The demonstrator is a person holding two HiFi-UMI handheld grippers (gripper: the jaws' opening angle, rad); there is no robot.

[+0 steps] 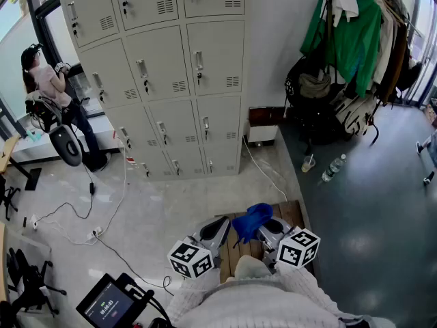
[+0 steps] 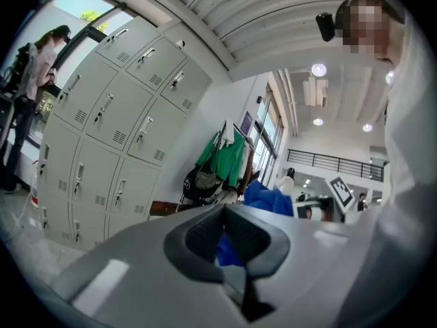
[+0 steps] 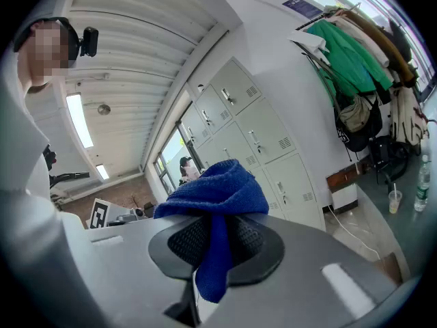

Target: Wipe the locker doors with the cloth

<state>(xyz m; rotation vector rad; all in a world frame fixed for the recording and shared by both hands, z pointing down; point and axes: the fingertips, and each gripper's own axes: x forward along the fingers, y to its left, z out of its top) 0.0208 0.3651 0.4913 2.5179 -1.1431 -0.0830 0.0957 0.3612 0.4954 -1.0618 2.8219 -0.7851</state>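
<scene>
Cloth in hand, lockers not yet reached.

Your right tool (image 3: 215, 241) is clamped on the blue cloth (image 3: 218, 186), with a bunch standing above the jaws and a tail hanging below. I'd judge that a firm enough pinch to hold once it presses on a door. You hold both tools close to your chest, well apart from the grey lockers (image 1: 171, 67) across the floor, so nothing can be wiped from here. Your left tool (image 2: 229, 241) has its jaws drawn nearly together. Blue shows in the slit, and I can't tell whether it nips the cloth or just looks past at it. The top lockers are cut off by the frame, and a person (image 1: 48, 80) stands at their left end by the window.
</scene>
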